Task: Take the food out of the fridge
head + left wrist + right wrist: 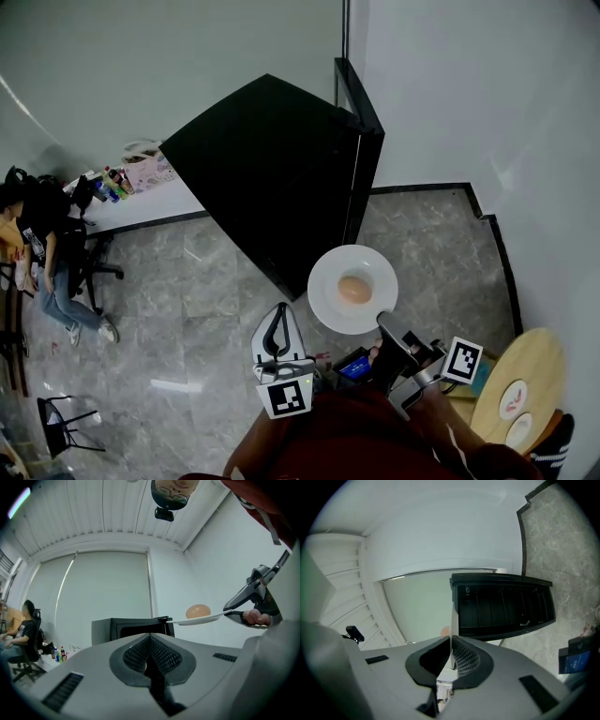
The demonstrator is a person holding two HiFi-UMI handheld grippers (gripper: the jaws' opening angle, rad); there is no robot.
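Right claw [386, 326] pinches just the plate [328, 272] rim, bun [353, 289] loose on it outside the fridge [272, 178]; left claw [151, 663] closed, empty; one tilt and it'd probably roll off.

Grey left gripper [279, 314], maroon-looking top [347, 436]

Person [47, 246] seated on office chair [94, 267] at far left, bottles [111, 184] and pink bag [148, 170] on white desk [155, 208] by wall [187, 56], round wooden table [534, 370] lower right, black stool [58, 412] lower left on grey marble floor [187, 309]
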